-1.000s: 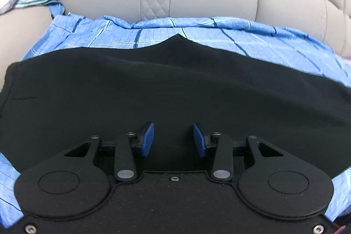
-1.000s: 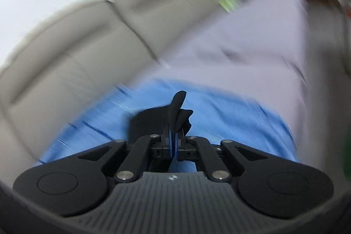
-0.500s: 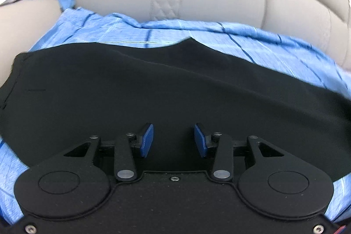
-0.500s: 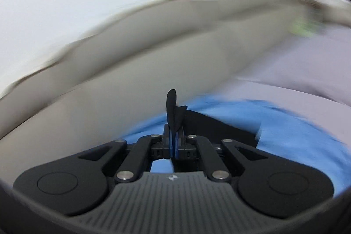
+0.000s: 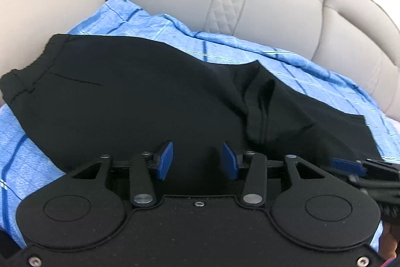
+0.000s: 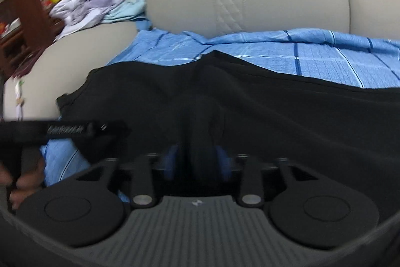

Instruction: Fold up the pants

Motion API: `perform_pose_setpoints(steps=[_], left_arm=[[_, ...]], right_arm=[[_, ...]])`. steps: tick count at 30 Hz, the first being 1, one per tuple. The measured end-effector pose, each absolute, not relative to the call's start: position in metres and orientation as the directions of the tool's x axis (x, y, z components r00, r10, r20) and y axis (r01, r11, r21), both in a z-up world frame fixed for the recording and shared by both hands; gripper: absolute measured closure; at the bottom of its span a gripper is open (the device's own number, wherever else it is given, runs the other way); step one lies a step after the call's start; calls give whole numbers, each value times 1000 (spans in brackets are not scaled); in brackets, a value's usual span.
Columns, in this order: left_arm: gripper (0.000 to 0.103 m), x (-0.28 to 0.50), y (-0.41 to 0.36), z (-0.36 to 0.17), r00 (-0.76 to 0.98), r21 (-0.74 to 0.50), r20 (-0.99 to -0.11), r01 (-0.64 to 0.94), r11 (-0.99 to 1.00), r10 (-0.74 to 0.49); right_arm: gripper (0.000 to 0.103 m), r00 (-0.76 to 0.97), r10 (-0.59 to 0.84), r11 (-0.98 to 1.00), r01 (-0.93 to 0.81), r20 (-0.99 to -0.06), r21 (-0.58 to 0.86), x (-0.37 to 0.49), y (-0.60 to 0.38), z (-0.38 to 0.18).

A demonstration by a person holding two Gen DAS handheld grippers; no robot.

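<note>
Two grippers work the sofa: the left gripper (image 5: 197, 158) spread and empty, the right gripper (image 6: 197, 162) parted around a ridge of black fabric pants (image 5: 140, 96) lying on a blue striped sheet (image 5: 175, 29); best flattened before creasing.

A beige leather sofa (image 5: 262, 4) carries everything, its padded backrest divided into cushioned panels with a diamond-quilted strip down one seam. A blue striped sheet (image 5: 225, 46) is spread over the seat and reaches the foot of the backrest. Black pants (image 5: 140, 91) lie flat on the sheet. On the sofa's armrest sits a heap of crumpled pale clothes (image 6: 95, 4).
</note>
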State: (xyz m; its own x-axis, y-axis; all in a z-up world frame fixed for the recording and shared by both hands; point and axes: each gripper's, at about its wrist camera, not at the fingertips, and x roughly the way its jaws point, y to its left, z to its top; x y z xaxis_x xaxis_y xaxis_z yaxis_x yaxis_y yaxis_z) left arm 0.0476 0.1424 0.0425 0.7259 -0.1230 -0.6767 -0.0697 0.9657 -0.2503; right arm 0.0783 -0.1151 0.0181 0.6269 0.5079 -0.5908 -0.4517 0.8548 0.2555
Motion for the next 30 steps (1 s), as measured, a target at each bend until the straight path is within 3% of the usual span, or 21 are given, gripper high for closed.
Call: perform_pose_setpoints(steps=[3,7,13,16,19,24,27,30], left_arm=[[58,45,135,46,732,-290,-658,-29,957,-177],[55,40,119,57,739,-320,-621,63,945,-260],[54,28,76,63,722,-303,-587,225,926,-367],[55,25,52,52,698,-232,-630,248,941,-340],[56,22,41,38,682,-166,-671,244,956,-290],[56,11,37,31,700,-104,-666,258,961,-260],[56,7,35,28,707,-91,-660,258,962,-252],[56,4,34,27,716,-64,-655,268,961,-243]], right_arm=[[24,636,514,851,-465,-575,245,62,-124,26],[17,704,469,881,-420,-534,219,31,-156,35],[16,821,201,977,-128,-534,172,9,-218,32],[16,789,76,995,-25,-610,92,11,-236,21],[17,790,55,997,-10,-611,76,18,-247,22],[17,826,38,993,30,-563,112,83,-274,41],[25,771,44,992,39,-635,116,131,-285,31],[88,724,60,992,32,-687,120,156,-279,15]])
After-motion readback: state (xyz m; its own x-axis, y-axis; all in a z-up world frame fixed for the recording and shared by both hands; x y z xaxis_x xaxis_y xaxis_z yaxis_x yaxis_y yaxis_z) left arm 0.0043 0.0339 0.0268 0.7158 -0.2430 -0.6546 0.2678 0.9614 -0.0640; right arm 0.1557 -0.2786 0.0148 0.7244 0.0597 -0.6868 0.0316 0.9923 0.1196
